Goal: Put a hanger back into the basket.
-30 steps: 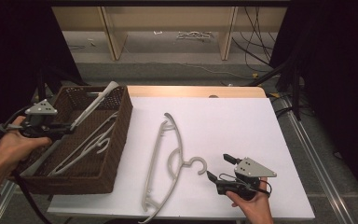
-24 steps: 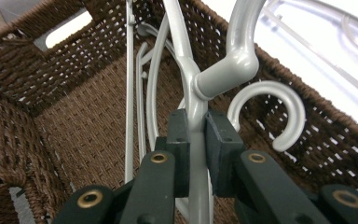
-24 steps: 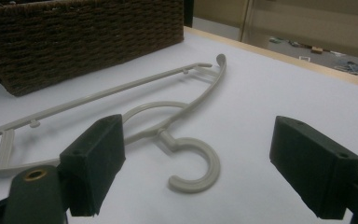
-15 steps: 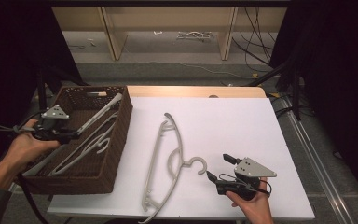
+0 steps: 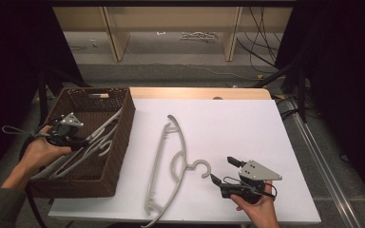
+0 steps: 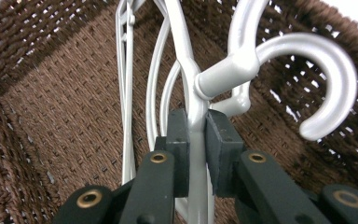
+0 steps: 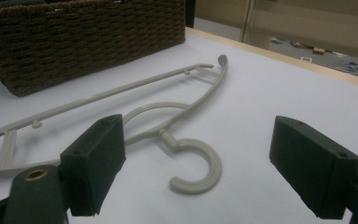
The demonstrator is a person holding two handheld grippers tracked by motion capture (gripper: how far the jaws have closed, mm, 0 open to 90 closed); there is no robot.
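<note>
Grey plastic sat pinched between the left tongs (image 6: pixel 196 154): a hanger (image 6: pixel 242 70) gripped just below its hook, low inside the wicker basket (image 5: pixel 119 142) at the desk's left. The right tongs (image 7: pixel 214 168) stood wide apart, near right, just beside the hook of a second hanger (image 5: pixel 171 161) lying flat on the white desk (image 5: pixel 247 123).

The white table (image 5: pixel 247 137) is brightly lit from above against dark surroundings; near jaws are rendered soft and blurred.
</note>
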